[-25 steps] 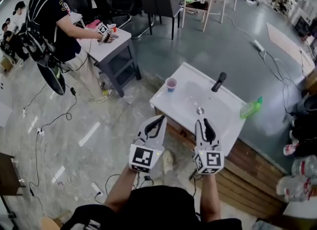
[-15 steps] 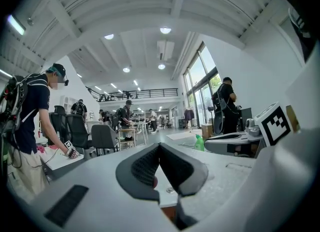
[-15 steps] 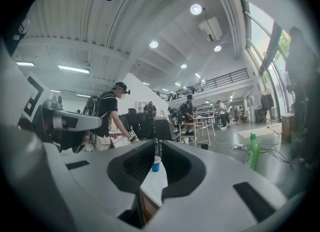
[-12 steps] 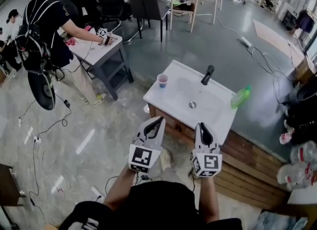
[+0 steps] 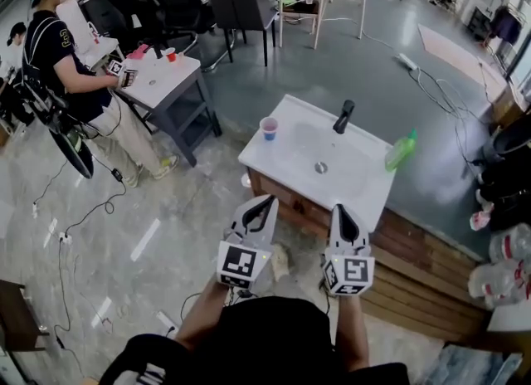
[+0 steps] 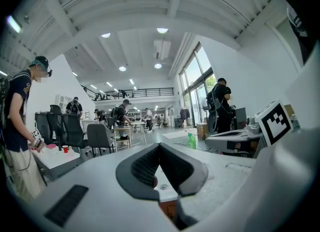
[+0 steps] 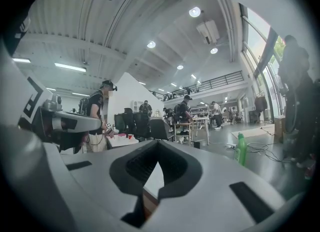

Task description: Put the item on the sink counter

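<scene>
Both empty here: my left gripper (image 5: pixel 270 200) has its fingers pressed tip to tip, my right gripper (image 5: pixel 338 208) has just closed on nothing, and ahead of the fingertips sits the sink counter (image 5: pixel 286 157), with a cup (image 5: pixel 269 129), pinkish I think, on it beyond the left tips and a green bottle (image 5: pixel 400 150) beyond the right.

Your forearms (image 5: pixel 206 319) run off the head view's bottom edge. In the left gripper view, the left gripper (image 6: pixel 159 147) hides most of the sink counter (image 6: pixel 165 192) with its own body; only a sliver shows through the jaw gap. The right gripper (image 7: pixel 158 145) blocks it likewise in its view. Cup (image 5: pixel 269 129) contents: too small to tell. Clear bottles (image 5: pixel 508 269): cut off at the right edge.
</scene>
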A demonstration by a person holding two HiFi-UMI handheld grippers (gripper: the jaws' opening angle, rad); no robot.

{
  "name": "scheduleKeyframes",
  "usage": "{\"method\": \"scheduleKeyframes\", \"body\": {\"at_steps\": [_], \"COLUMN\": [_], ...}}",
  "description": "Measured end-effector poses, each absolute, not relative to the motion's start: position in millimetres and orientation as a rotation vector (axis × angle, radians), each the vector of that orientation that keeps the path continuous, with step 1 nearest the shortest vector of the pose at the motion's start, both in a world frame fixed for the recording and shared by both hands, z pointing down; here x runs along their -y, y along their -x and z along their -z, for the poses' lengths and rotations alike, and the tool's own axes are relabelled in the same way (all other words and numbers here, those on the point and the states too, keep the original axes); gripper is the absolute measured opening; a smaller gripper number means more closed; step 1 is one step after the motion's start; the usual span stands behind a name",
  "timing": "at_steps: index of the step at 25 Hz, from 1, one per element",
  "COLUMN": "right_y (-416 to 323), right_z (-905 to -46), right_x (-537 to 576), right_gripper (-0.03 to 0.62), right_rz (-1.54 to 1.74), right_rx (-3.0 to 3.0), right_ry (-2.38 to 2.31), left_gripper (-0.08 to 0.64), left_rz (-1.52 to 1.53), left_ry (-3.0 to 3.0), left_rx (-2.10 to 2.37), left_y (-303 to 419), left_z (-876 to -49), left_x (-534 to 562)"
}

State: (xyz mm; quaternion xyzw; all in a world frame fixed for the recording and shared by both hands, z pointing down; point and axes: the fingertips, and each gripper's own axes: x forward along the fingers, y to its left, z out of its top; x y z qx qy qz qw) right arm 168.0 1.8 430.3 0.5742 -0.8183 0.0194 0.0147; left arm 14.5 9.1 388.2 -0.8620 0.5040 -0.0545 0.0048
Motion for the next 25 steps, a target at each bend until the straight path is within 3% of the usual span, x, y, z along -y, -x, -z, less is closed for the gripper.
{"method": "scheduleKeyframes", "body": {"at_steps": [25], "right_y": [-173], "right_z": [-427], "right_x": [4], "right_gripper": [-0.002], "right_rz": [-0.057], "right_rx": [2.558], "right_ry": [-1.778], "left_gripper": [0.002], "left_rz": [0.179], "left_ry": [2.700], "left_rx": [-1.588], "left_y": [-21], "left_z": [-392], "left_x": [-4]}}
